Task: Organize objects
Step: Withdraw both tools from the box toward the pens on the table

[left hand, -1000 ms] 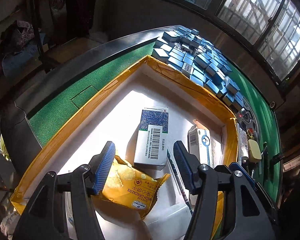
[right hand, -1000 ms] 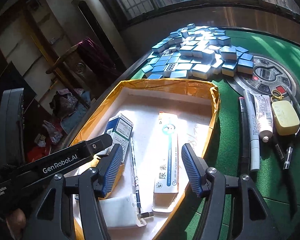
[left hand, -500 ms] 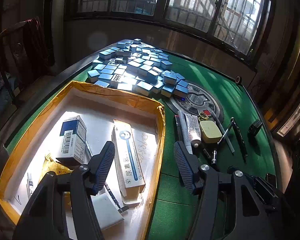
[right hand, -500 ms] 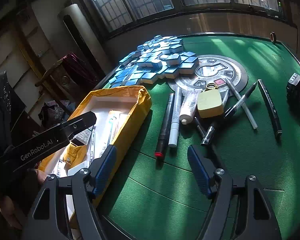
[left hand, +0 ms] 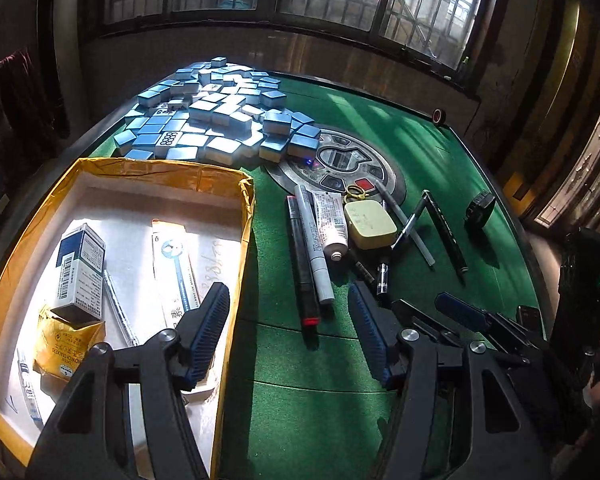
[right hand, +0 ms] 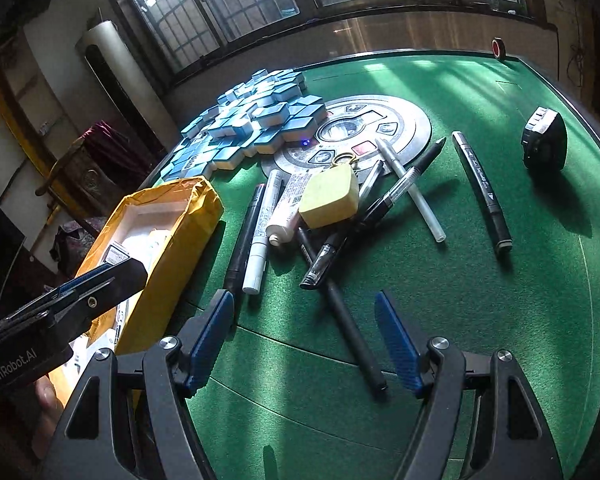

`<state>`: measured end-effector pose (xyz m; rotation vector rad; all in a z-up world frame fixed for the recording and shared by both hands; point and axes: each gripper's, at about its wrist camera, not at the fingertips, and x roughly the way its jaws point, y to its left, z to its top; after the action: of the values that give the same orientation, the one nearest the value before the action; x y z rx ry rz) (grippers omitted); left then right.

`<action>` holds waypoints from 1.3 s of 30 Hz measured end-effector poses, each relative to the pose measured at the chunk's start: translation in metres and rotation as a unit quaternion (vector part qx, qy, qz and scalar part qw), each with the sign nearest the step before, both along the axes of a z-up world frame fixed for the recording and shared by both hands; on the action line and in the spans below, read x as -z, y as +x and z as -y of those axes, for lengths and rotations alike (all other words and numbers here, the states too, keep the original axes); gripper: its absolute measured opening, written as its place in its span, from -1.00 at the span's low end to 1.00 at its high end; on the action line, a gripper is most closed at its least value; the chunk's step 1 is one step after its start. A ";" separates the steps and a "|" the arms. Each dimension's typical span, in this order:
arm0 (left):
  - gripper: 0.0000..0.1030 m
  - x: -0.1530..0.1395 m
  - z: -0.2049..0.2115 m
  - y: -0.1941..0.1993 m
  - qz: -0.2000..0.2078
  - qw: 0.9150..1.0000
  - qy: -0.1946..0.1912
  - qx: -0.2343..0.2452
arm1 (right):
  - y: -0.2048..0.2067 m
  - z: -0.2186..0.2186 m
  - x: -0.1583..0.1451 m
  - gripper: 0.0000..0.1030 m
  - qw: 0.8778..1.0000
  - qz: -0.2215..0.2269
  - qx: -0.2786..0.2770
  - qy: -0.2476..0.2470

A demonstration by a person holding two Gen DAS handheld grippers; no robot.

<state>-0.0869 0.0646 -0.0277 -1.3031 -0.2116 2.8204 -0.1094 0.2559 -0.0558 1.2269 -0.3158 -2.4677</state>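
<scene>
— How far along are you?

— Partway, I'd judge. The yellow-lined box (left hand: 246, 216) already holds a blue-and-white carton (left hand: 82, 268), a long white carton (left hand: 176, 272), a snack packet (left hand: 66, 346) and a thin pen (left hand: 118, 306).

— And what's left?

— A cluster just right of the box on the green felt: black marker (right hand: 244, 236), white marker (right hand: 262, 232), tube (right hand: 290, 208), yellow case (right hand: 332, 198), several pens. A lone marker (right hand: 482, 192) and a black tape measure (right hand: 544, 142) lie farther right.

— Your jaws?

— Both wide apart, holding nothing. My left gripper (left hand: 288, 336) hangs at the box's right wall; my right gripper (right hand: 306, 344) stands over a black pen (right hand: 352, 332).
</scene>
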 end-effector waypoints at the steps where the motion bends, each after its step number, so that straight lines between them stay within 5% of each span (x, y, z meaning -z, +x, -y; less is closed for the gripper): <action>1: 0.18 0.001 -0.001 0.000 0.002 1.000 0.002 0.001 | -0.001 -0.001 0.001 0.32 1.000 0.002 0.000 -0.003; 20: 0.18 0.013 -0.009 -0.008 0.022 1.000 0.009 0.014 | -0.011 -0.009 0.020 0.04 0.999 0.037 0.005 -0.033; 39: 0.18 0.015 -0.012 -0.008 0.023 1.000 0.005 0.017 | -0.010 -0.022 0.022 -0.01 0.997 0.038 0.026 -0.061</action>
<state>-0.0948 0.0765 -0.0424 -1.3557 -0.2025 2.7602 -0.1193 0.2774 -0.0773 1.2778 -0.5179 -2.4102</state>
